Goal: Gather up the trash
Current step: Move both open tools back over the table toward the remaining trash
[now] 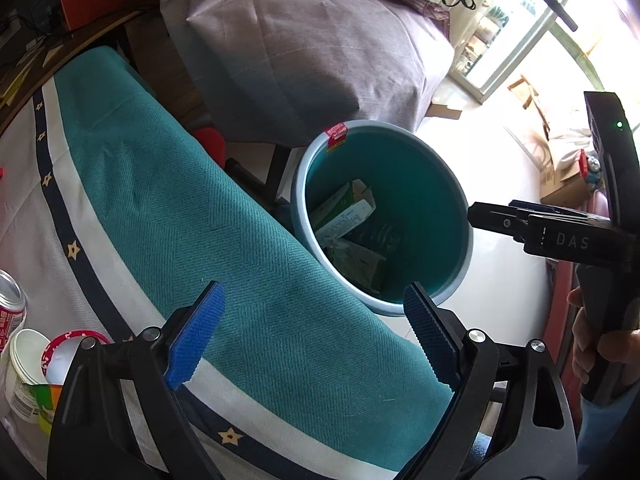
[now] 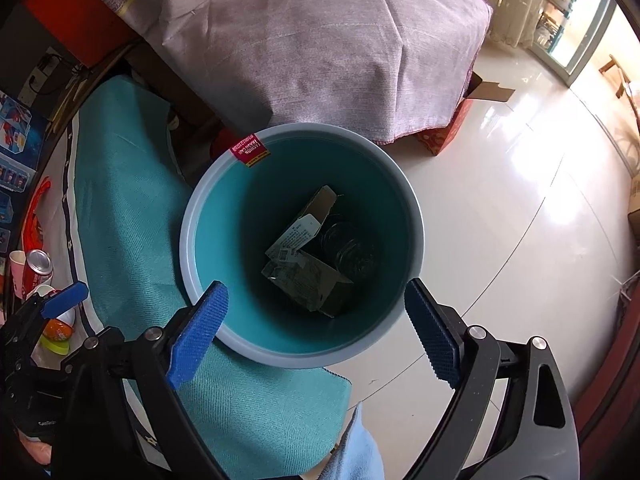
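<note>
A teal trash bin (image 2: pixel 192 216) stands on the floor beside the table; it also shows in the left wrist view (image 1: pixel 456 200). Inside lie cardboard cartons (image 2: pixel 304 236) and a crushed clear bottle (image 2: pixel 352 252). My right gripper (image 2: pixel 316 332) is open and empty above the bin's near rim. My left gripper (image 1: pixel 316 340) is open and empty over the teal tablecloth (image 1: pixel 180 208) at the table edge. On the table at left are a red soda can (image 1: pixel 10 312), a white cup (image 1: pixel 24 376) and a red-rimmed cup (image 1: pixel 64 356).
A grey-covered piece of furniture (image 2: pixel 320 48) stands behind the bin. Glossy white floor (image 2: pixel 500 240) lies to the right. Cardboard boxes (image 1: pixel 560 176) sit at the far right. The right gripper's body (image 1: pixel 560 236) shows in the left view.
</note>
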